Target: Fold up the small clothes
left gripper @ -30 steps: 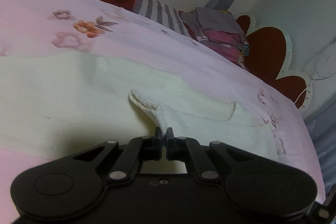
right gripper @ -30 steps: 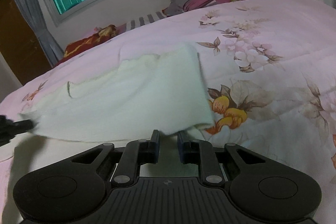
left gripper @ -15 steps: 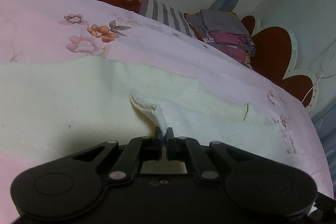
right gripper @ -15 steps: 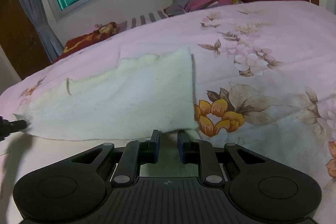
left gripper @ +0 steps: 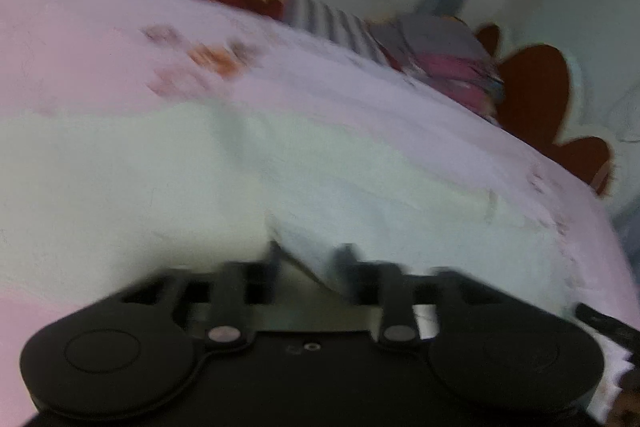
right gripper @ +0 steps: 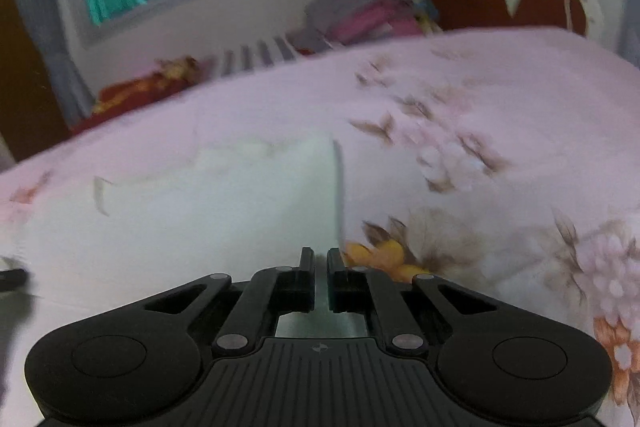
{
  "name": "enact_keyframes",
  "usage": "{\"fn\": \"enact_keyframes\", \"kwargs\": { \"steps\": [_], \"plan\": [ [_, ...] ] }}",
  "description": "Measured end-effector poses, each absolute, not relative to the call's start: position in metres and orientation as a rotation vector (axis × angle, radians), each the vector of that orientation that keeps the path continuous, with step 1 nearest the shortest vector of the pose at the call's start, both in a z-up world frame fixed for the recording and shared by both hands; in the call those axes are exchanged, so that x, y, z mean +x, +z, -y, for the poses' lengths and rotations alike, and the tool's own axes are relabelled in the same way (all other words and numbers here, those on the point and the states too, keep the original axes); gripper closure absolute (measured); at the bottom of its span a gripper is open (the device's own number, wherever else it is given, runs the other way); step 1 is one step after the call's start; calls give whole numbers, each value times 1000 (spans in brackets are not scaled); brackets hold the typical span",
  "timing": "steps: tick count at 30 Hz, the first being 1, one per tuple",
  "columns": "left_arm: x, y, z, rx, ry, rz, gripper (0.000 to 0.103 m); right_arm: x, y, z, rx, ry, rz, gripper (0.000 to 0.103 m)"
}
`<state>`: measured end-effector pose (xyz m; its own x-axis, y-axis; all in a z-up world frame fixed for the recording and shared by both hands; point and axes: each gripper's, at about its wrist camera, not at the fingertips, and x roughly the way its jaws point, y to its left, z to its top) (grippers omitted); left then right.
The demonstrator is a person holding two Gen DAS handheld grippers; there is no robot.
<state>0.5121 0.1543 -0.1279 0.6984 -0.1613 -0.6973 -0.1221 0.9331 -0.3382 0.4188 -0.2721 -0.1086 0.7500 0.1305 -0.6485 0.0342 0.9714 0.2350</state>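
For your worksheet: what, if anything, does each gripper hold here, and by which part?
The left gripper holds nothing: its jaws have just opened off the cream garment. The right gripper is shut on that garment's near corner.

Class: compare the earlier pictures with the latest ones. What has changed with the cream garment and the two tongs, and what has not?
The left tongs have just been opening, letting go of the cream garment. The right tongs have just been closing, with that garment's edge between them. The garment still lies on the pink bedspread; the clothes pile is unmoved.
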Motion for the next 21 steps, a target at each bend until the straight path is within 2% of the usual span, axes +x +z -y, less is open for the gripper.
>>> {"fn": "enact_keyframes", "kwargs": {
  "steps": [1,5,10,14,16,18,21],
  "plan": [
    [507,-122,-153,-351,-2,-761,47,417,-106,270,242,74,-713,97],
    [513,-114,-129,-316,-107,-743,49,426,-107,253,263,159,-722,97],
    [530,-132,-81,-249,-207,-810,48,444,-116,207,263,323,-753,97],
    [529,-141,-86,-216,-162,-798,49,445,-121,183,179,395,-779,97],
    [531,-140,-103,-210,-97,-788,51,449,-125,200,130,279,-763,97],
    [531,-135,-111,-205,-43,-766,51,460,-132,240,199,110,-777,98],
    [543,-130,-97,-202,-93,-751,50,475,-127,259,187,69,-767,97]
  ]
}}
